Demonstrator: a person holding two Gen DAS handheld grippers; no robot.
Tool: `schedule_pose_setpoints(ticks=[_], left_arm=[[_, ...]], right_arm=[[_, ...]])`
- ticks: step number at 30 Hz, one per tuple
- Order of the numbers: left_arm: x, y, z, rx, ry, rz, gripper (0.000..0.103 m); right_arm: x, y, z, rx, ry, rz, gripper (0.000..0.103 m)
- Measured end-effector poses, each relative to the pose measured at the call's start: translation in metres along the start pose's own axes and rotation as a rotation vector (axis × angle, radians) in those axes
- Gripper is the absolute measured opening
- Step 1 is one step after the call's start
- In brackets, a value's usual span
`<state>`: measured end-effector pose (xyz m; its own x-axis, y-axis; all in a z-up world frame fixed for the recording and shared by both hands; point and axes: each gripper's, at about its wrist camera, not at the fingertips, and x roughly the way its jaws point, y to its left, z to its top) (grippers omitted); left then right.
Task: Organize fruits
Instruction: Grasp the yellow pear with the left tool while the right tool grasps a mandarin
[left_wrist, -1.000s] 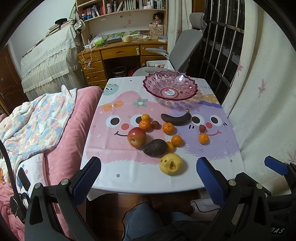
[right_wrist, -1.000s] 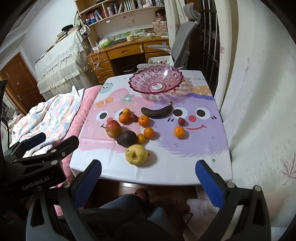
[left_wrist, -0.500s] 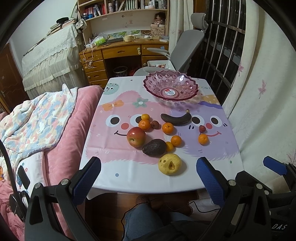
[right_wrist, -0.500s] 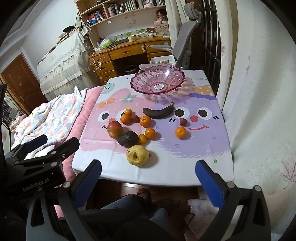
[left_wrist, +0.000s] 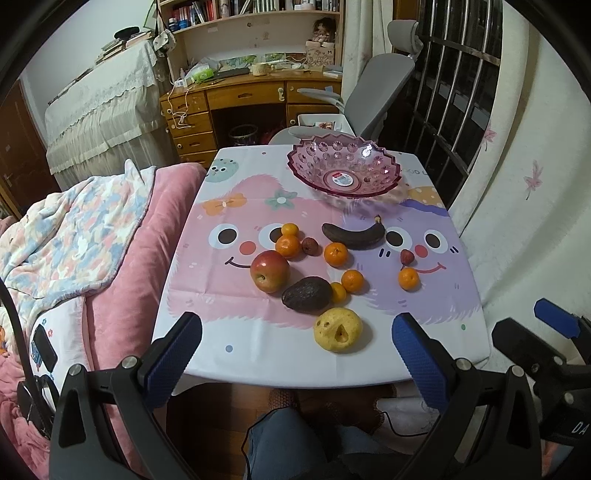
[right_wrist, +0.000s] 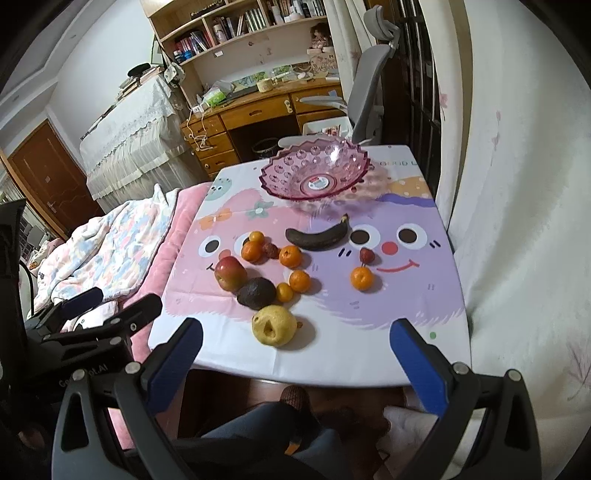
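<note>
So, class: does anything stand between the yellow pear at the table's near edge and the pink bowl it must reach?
Yes. The avocado, small oranges and dark banana lie on the cloth between the yellow pear and the pink bowl. Above the table nothing blocks it.

Left gripper (left_wrist: 295, 354) level, jaws spread wide, nothing between the blue pads (left_wrist: 176, 356). Right gripper (right_wrist: 295, 356) same: jaws wide apart, empty, pointing forward and slightly down. The two sit side by side, close, each seen at the edge of the other's view.
</note>
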<state>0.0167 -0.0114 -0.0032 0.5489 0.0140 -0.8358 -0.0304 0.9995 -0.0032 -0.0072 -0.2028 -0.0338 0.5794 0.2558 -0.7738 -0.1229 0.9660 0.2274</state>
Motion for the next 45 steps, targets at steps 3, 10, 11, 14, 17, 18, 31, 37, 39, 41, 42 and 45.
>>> schedule_pose_setpoints(ticks=[3,10,11,14,17,18,31,37,39,41,42,45], left_arm=[[0.01,-0.001,0.003,-0.007,0.014,0.009,0.102],[0.047,-0.006,0.007,-0.019,0.116,-0.004,0.102],[0.057,-0.006,0.007,-0.029,0.15,-0.008,0.102],[0.081,-0.007,0.002,-0.063,0.229,-0.031,0.102],[0.111,-0.011,-0.005,-0.089,0.316,-0.062,0.102],[0.122,-0.013,-0.006,-0.101,0.343,-0.072,0.102],[0.23,-0.039,-0.021,-0.213,0.624,-0.082,0.102],[0.262,-0.039,-0.037,-0.253,0.69,-0.071,0.102],[0.267,-0.04,-0.04,-0.259,0.69,-0.071,0.102],[0.271,-0.04,-0.042,-0.263,0.687,-0.075,0.101],[0.272,-0.041,-0.042,-0.262,0.685,-0.078,0.099],[0.276,-0.04,-0.043,-0.258,0.681,-0.072,0.099]], right_arm=[[0.005,-0.007,0.006,-0.008,-0.007,-0.007,0.102],[0.029,-0.021,0.01,-0.047,-0.036,-0.019,0.102],[0.034,-0.024,0.01,-0.055,-0.042,-0.031,0.102],[0.053,-0.034,0.009,-0.078,-0.054,-0.068,0.102],[0.077,-0.047,0.008,-0.094,-0.053,-0.096,0.102],[0.087,-0.053,0.007,-0.097,-0.048,-0.101,0.102],[0.193,-0.093,0.002,-0.177,0.019,-0.099,0.086],[0.233,-0.096,0.0,-0.243,0.062,-0.087,0.073],[0.243,-0.096,-0.001,-0.258,0.075,-0.089,0.069],[0.251,-0.096,-0.002,-0.263,0.085,-0.091,0.064],[0.254,-0.097,-0.003,-0.262,0.09,-0.094,0.062],[0.262,-0.098,-0.004,-0.258,0.099,-0.096,0.058]])
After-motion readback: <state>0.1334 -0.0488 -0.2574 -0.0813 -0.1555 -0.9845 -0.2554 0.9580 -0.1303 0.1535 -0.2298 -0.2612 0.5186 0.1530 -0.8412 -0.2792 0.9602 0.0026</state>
